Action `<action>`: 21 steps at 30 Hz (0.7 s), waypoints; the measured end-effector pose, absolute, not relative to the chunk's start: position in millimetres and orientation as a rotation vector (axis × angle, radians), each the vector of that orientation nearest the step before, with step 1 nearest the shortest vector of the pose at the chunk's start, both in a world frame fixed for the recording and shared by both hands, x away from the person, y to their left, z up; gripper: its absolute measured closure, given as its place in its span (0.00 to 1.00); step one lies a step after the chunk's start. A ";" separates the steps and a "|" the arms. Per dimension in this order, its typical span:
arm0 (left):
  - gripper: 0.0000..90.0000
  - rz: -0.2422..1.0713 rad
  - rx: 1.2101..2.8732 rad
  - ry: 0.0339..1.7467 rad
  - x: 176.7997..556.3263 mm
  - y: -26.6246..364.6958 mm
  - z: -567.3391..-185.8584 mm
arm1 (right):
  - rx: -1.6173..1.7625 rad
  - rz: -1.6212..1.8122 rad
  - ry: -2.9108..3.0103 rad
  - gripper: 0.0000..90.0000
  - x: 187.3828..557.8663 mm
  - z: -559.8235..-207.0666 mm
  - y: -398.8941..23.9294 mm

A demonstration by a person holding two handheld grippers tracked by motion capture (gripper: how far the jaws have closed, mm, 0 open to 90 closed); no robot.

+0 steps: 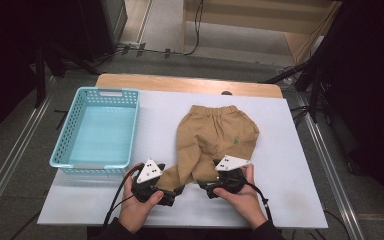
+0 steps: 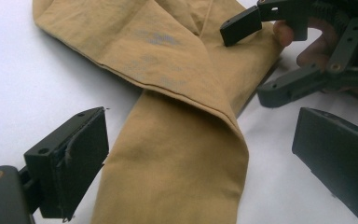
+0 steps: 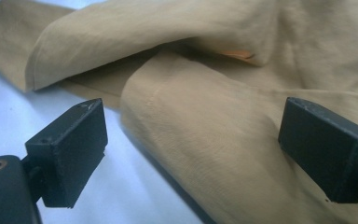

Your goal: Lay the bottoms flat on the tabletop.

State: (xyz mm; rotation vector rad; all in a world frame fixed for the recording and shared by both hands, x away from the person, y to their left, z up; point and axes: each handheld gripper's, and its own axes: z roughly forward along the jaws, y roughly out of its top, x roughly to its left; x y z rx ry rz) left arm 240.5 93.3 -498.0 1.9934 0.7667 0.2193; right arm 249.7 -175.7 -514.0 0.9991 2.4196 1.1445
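on the table (image 1: pixel 290 165), tan trousers (image 1: pixel 215 137) between both spread grippers

trousers (image 1: pixel 215 137): tan woven cloth, matt, creased
basket (image 1: pixel 75 131): turquoise plastic, perforated
table (image 1: pixel 280 165): smooth matt white top

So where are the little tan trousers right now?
In the high view the small tan cloth trousers lie flat mid-table on the white sheet, right of the light blue plastic basket, with their leg ends nearest the person's two grippers.

Bare table (image 1: pixel 280 165) lies right of the trousers (image 1: pixel 215 135); basket (image 1: pixel 100 130) blocks their left.
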 end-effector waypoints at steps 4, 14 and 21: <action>0.04 0.221 1.996 0.765 240.0 92.5 -497.9 | 1.007 1.119 2.423 0.14 248.6 -515.0 -170.8; 0.05 0.220 2.009 0.771 240.1 92.1 -498.8 | 1.043 1.029 2.433 0.73 250.2 -517.2 -172.9; 0.08 0.224 2.015 0.764 239.8 91.9 -498.5 | 1.084 1.127 2.421 0.96 252.3 -515.2 -187.8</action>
